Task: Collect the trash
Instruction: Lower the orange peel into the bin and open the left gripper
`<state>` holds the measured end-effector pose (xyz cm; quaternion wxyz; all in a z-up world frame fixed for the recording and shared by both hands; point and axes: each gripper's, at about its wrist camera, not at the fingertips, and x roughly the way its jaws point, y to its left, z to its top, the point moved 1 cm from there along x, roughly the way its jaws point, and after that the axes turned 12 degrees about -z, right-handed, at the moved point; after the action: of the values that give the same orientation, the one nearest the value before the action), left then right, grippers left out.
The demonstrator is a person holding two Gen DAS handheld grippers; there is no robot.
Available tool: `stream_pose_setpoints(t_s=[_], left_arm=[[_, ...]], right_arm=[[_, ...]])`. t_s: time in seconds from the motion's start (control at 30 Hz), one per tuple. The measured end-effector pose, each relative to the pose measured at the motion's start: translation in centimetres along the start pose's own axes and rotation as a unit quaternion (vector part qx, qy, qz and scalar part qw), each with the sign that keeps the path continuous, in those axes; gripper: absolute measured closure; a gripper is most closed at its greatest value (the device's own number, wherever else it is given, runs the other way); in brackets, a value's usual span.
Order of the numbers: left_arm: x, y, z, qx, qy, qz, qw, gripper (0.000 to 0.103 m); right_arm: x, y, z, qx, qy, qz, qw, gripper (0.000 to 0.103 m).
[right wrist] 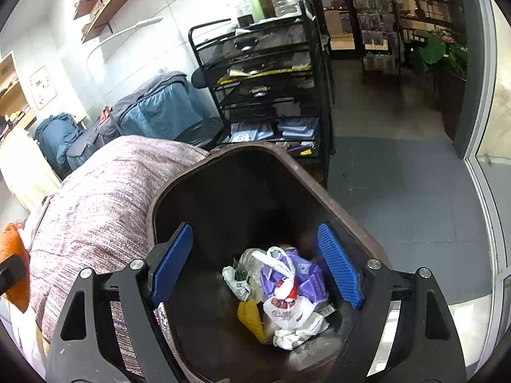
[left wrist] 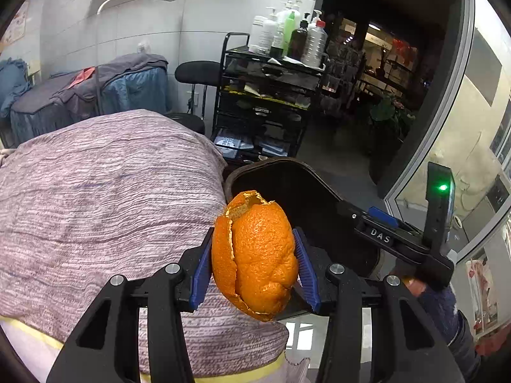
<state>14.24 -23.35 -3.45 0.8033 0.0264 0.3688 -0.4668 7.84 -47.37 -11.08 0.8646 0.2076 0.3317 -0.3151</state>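
Two ribbed blue pads of the left gripper [left wrist: 254, 263] pinch dimpled orange peel [left wrist: 255, 255] (right gripper [right wrist: 255, 263] gapes wide).

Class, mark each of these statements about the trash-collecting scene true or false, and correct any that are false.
1. The left gripper is shut on an orange peel. True.
2. The right gripper is clamping a plastic bag. False: its jaws stand open and hold nothing, hovering over the bin.
3. The dark trash bin is empty. False: it already holds trash, including white plastic bags, a purple wrapper and something yellow.
4. A purplish knitted cover lies beside the bin. True.
5. Bottles stand on top of the black wire cart. True.
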Motion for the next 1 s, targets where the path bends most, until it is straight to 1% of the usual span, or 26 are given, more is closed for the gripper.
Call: stream_pose_setpoints(t_s=[0.2,0.53,0.77,1.0], left_arm=[[2.1,-0.3,0.8,0.003,0.015,-0.004,0.9999,0.057],[5.6,-0.6,1.9,0.008,0.046,-0.007,0.9989,0.057],[7.7,-1.1,2.4,0.017,0.064,-0.009,0.9977,0.057],[9.8,-1.5,3.2,0.027,0.077,-0.001,0.9966,0.057]], right_arm=[[-0.7,-1.0,0.2,0.010,-0.011,-0.012,1.000,0.023],[-0.9,-2.1,0.0,0.021,-0.014,-0.025,0.999,0.023],[-0.9,-3.2,-0.1,0.027,-0.012,-0.036,0.999,0.022],[-0.7,-4.2,-0.2,0.034,-0.007,-0.048,0.998,0.022]])
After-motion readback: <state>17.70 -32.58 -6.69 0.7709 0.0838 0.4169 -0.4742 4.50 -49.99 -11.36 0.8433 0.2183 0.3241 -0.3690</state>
